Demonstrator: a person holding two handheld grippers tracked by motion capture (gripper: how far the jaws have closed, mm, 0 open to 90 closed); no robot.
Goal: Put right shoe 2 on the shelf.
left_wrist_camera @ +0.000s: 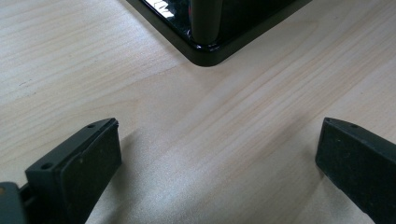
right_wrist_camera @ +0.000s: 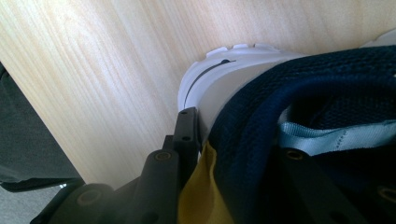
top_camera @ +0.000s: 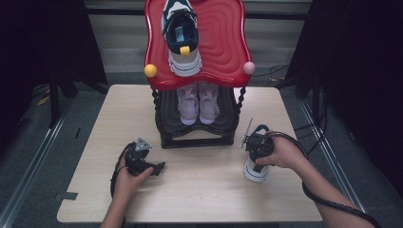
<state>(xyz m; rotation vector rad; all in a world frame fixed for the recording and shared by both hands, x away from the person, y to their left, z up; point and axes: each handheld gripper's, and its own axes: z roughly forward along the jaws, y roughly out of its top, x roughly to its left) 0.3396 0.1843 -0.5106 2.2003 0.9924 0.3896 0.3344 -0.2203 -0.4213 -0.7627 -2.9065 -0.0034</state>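
Note:
A navy and white sneaker stands on the table at the right, and my right gripper is shut on its heel collar. In the right gripper view the jaws clamp the navy collar by a yellow pull tab, one jaw outside and one inside the shoe. A matching sneaker lies on the rack's red top shelf. My left gripper hovers low over the table in front of the rack's left foot. It is open, with bare wood between the jaws.
The rack's black base stands mid-table; its corner is just ahead of my left gripper. A pink pair of shoes sits on the lower shelf. Yellow and pink balls mark the red shelf's front corners.

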